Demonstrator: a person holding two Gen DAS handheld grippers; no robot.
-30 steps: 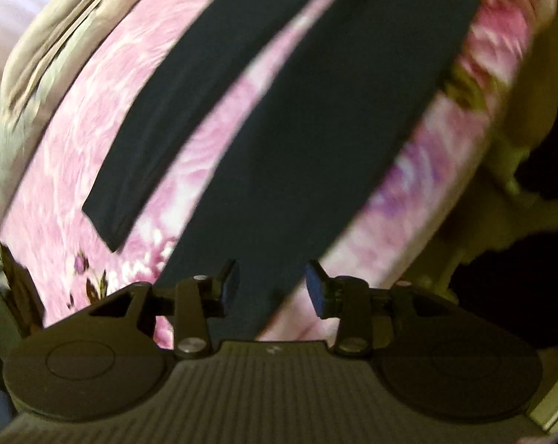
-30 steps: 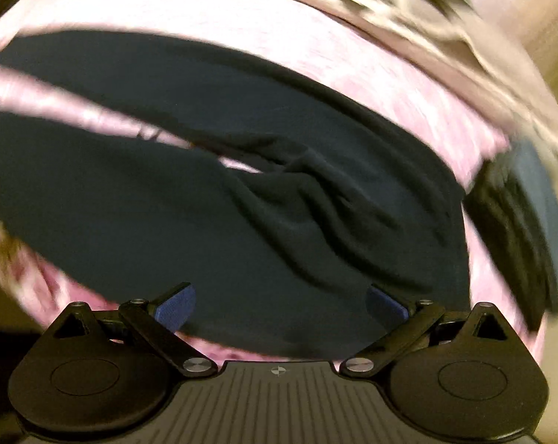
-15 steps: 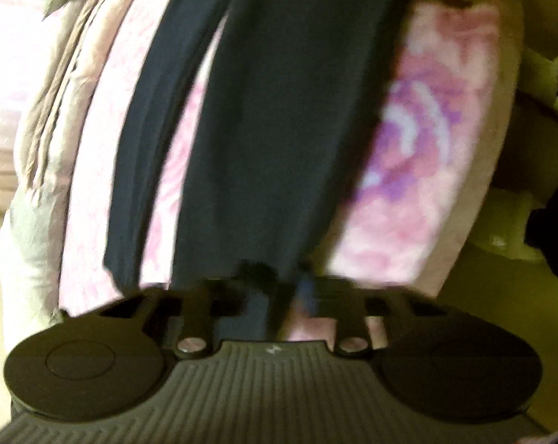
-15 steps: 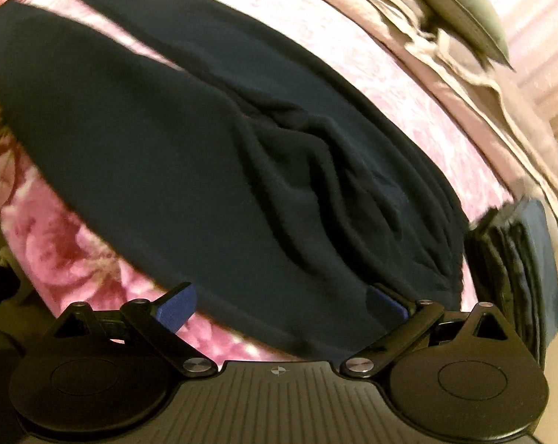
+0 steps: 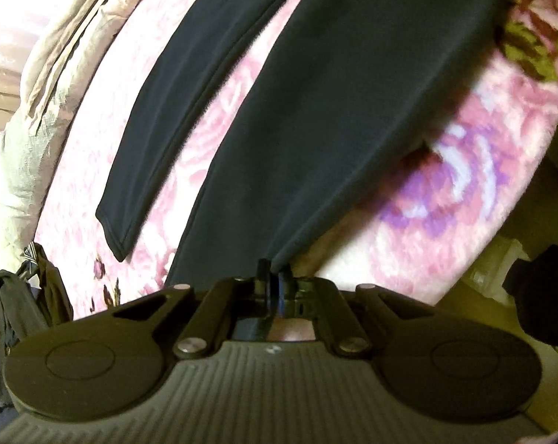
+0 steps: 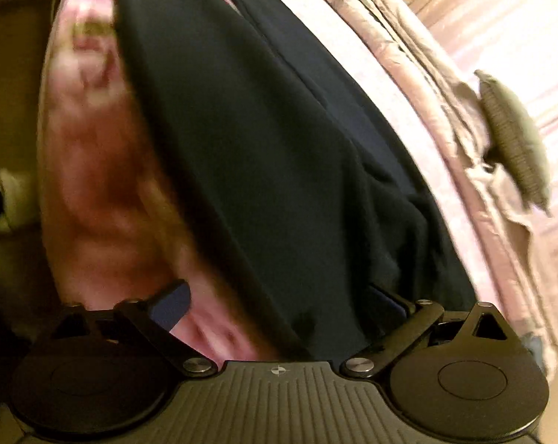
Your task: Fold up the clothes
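Note:
A pair of dark navy trousers (image 5: 334, 103) lies spread on a pink floral bedspread (image 5: 463, 192). One leg (image 5: 182, 103) lies apart to the left, its hem towards me. My left gripper (image 5: 273, 285) is shut on the hem edge of the nearer leg. In the right wrist view the trousers (image 6: 279, 170) fill the middle, with folds near the waist. My right gripper (image 6: 282, 307) is open, its fingers either side of the trousers' near edge, not closed on it.
A beige crumpled quilt (image 5: 57, 74) lies along the far side of the bed, also in the right wrist view (image 6: 426, 85). A grey-green cushion (image 6: 515, 140) rests on it. Dark clothes (image 5: 16, 318) are piled at the left. The bed edge and floor lie at the right (image 5: 519, 259).
My left gripper has closed from open onto the trouser leg's hem. My right gripper stays open and has swung round, so the trousers now run lengthwise away from it.

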